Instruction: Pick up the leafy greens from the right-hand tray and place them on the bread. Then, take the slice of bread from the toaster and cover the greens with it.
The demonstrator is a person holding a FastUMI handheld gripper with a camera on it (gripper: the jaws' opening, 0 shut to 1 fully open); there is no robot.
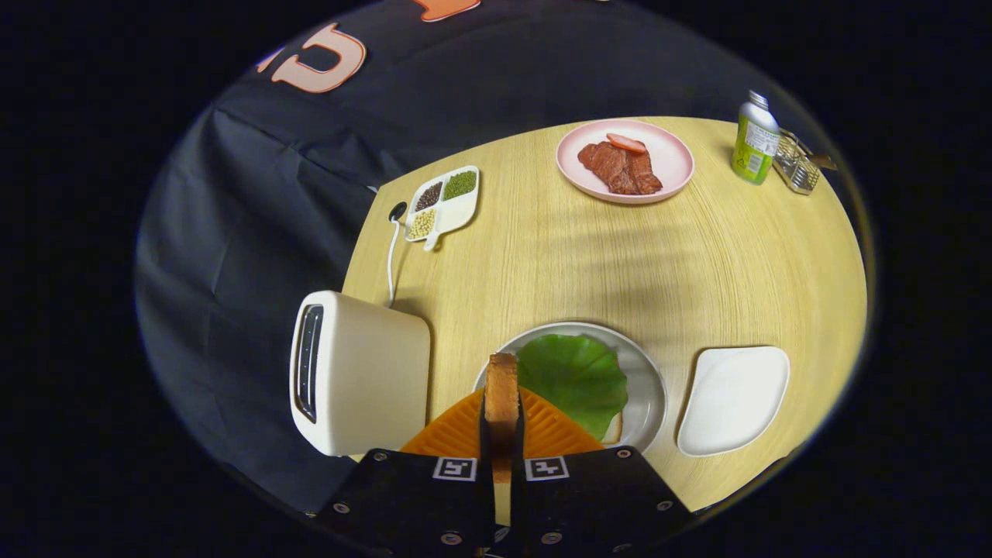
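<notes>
clamped in my tool (501, 434), the bread slice (501, 395) stands on edge, both orange fingers (554, 430) pressing its flat faces, its long axis running straight ahead. it hangs over the near rim of the grey plate (647, 387), where the leafy greens (577, 376) lie spread on bread. toaster (356, 372) just left, white tray (732, 399) right, open bench (620, 263) beyond.

Tool (501, 434): two black body halves side by side, each edged with silver screws. A white square tag with a black pattern sits on each half near the inner edge. Orange ribbed fingers (453, 430) fan out ahead of the black halves, with dark inner edges.
</notes>
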